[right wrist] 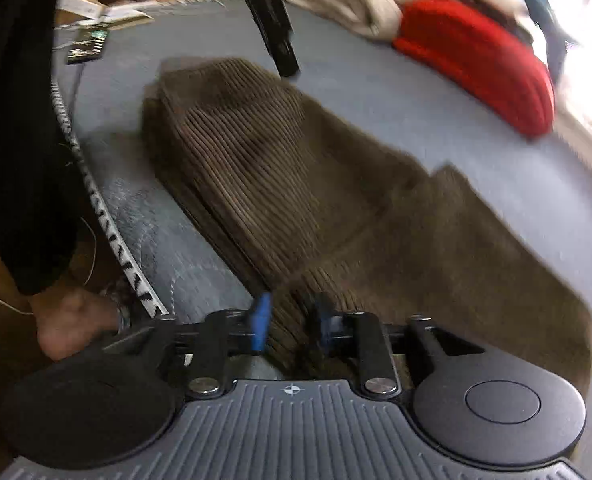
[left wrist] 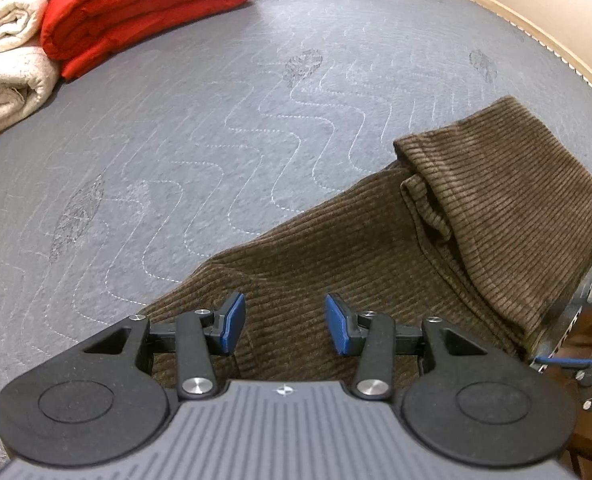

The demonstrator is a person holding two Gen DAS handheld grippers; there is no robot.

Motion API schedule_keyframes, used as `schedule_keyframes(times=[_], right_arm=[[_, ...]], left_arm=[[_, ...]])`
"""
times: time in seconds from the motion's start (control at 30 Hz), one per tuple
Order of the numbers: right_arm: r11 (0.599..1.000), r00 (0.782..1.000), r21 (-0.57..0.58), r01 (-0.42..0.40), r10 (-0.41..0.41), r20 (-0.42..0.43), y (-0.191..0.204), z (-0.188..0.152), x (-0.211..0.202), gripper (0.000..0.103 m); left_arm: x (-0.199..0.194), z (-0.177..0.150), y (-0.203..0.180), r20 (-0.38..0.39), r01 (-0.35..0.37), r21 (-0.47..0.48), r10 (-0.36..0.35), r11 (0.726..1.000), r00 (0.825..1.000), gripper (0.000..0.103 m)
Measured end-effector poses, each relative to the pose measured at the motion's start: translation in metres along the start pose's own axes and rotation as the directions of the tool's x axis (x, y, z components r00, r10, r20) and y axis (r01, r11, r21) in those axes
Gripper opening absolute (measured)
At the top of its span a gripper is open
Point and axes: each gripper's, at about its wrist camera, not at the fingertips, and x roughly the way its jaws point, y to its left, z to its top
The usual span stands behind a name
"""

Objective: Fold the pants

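No bin or basket shows in either view; the brown corduroy pants [left wrist: 376, 264] lie straight on a grey quilted mattress [left wrist: 215, 140]. The left gripper [left wrist: 285, 324] hangs just above the cloth with its blue pads [left wrist: 233, 322] set wide apart, and nothing sits between them; whether the pads brush the fabric below is hard to tell. Ahead and to the right of this claw, one part of the pants is folded back over the rest, and a thick doubled edge stands up there. Ahead and to the left lies a broad stretch of bare mattress, and far off on that side sit a folded red blanket [left wrist: 143, 4] and cream blankets [left wrist: 7, 64] beside it. The mattress's piped edge [left wrist: 536, 36] curves round far ahead on the right. The right gripper [right wrist: 291, 320] has its fingers drawn in narrow on a bunched edge of the pants [right wrist: 336, 208], which rises between the blue pad [right wrist: 261, 320] and its partner; the view is blurred, but the cloth appears pinched. Ahead of this claw the folded layer runs away from it, with the flatter part spreading to its right. Close on its left is the mattress edge, and beyond that a person's dark sleeve [right wrist: 15, 120].
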Motion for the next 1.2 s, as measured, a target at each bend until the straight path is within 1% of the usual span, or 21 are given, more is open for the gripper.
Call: schedule_keyframes(times=[0.03,0.07,0.23,0.3,0.37,0.43,0.5,0.53,0.57,0.63,0.7,0.77,0.83,0.87,0.93,1.0,1.07,1.1,1.13,1.17,1.2], right_arm=[[1.000,1.000,-0.006,0.020,-0.020,0.005,-0.001,0.001,0.001,0.056],[0.999,1.000,-0.022,0.029,-0.029,-0.001,-0.004,0.000,0.006,0.057],[0.986,0.998,-0.166,-0.014,0.003,-0.070,0.008,-0.007,0.031,0.057],[0.979,0.998,-0.203,0.002,-0.015,-0.065,0.012,-0.009,0.036,0.057],[0.981,0.998,-0.195,-0.003,-0.010,-0.066,0.008,-0.006,0.039,0.049],[0.992,0.998,-0.118,-0.041,0.035,-0.055,-0.008,0.003,0.032,0.027],[0.990,0.995,0.099,-0.099,0.098,0.009,-0.048,0.017,0.012,0.024],[0.967,0.992,0.228,-0.114,0.100,0.073,-0.076,0.023,-0.003,0.024],[0.930,0.987,0.351,-0.109,0.060,0.147,-0.105,0.028,-0.023,0.023],[0.827,0.952,0.553,-0.106,-0.076,0.297,-0.159,0.030,-0.069,0.023],[0.754,0.899,0.651,-0.086,-0.223,0.376,-0.187,0.030,-0.104,0.023],[0.741,0.851,0.668,-0.069,-0.306,0.427,-0.191,0.035,-0.123,0.023],[0.747,0.820,0.658,-0.093,-0.318,0.476,-0.178,0.044,-0.127,0.023],[0.763,0.822,0.639,-0.101,-0.298,0.486,-0.167,0.051,-0.122,0.023],[0.806,0.855,0.583,-0.106,-0.226,0.468,-0.140,0.066,-0.100,0.023],[0.833,0.913,0.535,-0.140,-0.100,0.395,-0.113,0.075,-0.064,0.023],[0.879,0.975,0.455,-0.141,0.045,0.217,-0.083,0.078,-0.016,0.024],[0.898,0.988,0.419,-0.136,0.093,0.121,-0.068,0.074,0.007,0.024],[0.911,0.991,0.391,-0.131,0.128,0.032,-0.056,0.068,0.027,0.025],[0.927,0.987,0.355,-0.125,0.152,-0.050,-0.044,0.059,0.045,0.025],[0.935,0.981,0.330,-0.131,0.170,-0.091,-0.036,0.052,0.056,0.026]], left_arm=[[0.001,-0.001,0.001,-0.003,-0.003,0.001,0.003,1.000,1.000,0.049],[0.002,-0.002,0.002,-0.009,-0.006,-0.001,0.006,1.000,1.000,0.049],[0.005,-0.002,0.003,-0.023,-0.008,0.004,0.008,1.000,1.000,0.049],[0.006,-0.002,0.002,-0.024,-0.006,0.009,0.006,1.000,1.000,0.049],[0.005,-0.001,0.001,-0.023,-0.008,0.012,0.009,1.000,1.000,0.049],[0.005,0.000,0.003,-0.020,-0.007,0.006,0.007,1.000,1.000,0.049],[0.004,0.001,0.004,-0.014,-0.008,0.000,0.008,1.000,1.000,0.049],[0.003,0.001,0.005,-0.011,-0.007,-0.004,0.007,1.000,1.000,0.049],[0.002,0.001,0.006,-0.008,-0.006,-0.007,0.006,1.000,1.000,0.049],[0.001,0.000,0.007,-0.004,-0.005,-0.011,0.005,1.000,1.000,0.049],[0.000,-0.001,0.007,-0.005,-0.003,-0.007,0.003,1.000,1.000,0.049],[0.000,-0.001,0.007,-0.006,-0.007,-0.001,0.007,1.000,1.000,0.049],[0.000,-0.001,0.009,-0.009,-0.010,-0.009,0.009,1.000,1.000,0.049],[0.000,0.000,0.009,-0.010,-0.012,-0.014,0.012,1.000,1.000,0.049],[0.000,0.001,0.009,-0.009,-0.014,-0.022,0.014,1.000,1.000,0.049],[-0.001,0.002,0.009,-0.005,-0.012,-0.030,0.012,0.999,1.000,0.049],[-0.002,0.003,0.009,-0.006,-0.014,-0.030,0.014,0.999,1.000,0.049],[-0.002,0.003,0.009,-0.006,-0.015,-0.029,0.015,0.999,1.000,0.049],[-0.002,0.003,0.008,-0.006,-0.014,-0.030,0.014,0.999,1.000,0.049],[-0.001,0.004,0.008,-0.007,-0.013,-0.030,0.012,0.999,1.000,0.049],[-0.001,0.004,0.007,-0.009,-0.013,-0.028,0.013,1.000,1.000,0.049]])
